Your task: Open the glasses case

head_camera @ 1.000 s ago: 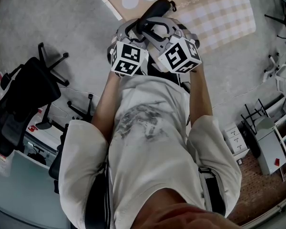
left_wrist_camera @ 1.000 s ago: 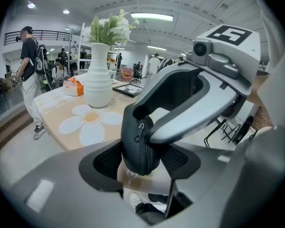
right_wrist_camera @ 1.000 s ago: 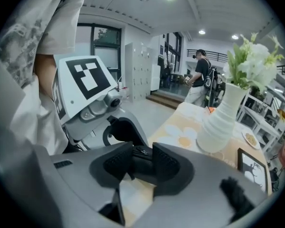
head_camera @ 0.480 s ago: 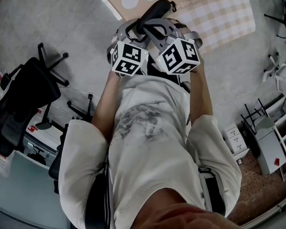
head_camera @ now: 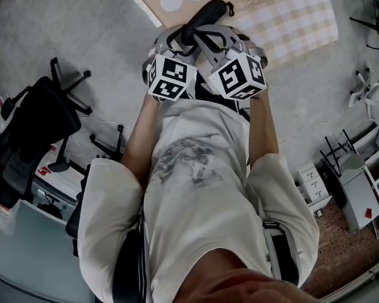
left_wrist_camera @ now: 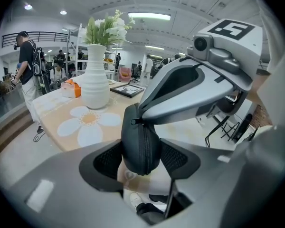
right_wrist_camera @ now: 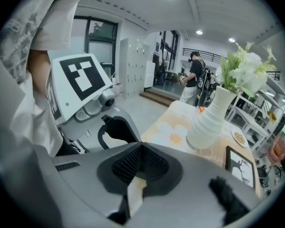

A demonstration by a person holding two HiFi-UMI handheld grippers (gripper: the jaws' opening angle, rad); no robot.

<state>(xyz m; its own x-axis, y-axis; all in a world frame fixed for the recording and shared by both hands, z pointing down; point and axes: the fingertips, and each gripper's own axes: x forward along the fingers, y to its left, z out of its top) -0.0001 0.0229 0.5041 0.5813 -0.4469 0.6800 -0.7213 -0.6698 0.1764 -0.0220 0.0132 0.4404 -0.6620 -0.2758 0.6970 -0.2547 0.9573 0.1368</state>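
Closing over the last moment, my right tool [head_camera: 205, 41] is pinching fully together at the black oval zippered fabric glasses case [head_camera: 210, 11], which I am holding up before my chest, off the beige flower-printed desk [head_camera: 284, 17].

Looking along my left tool [head_camera: 169, 43], I am seeing it clamping the case's lower end, with the right tips meeting at the small zip tab [left_wrist_camera: 133, 121].

Along the right one, nothing is showing between the shut pads.

I am judging the tab may be slipping free, or a hard tug may be twisting the case out onto the grey floor [head_camera: 82, 24].
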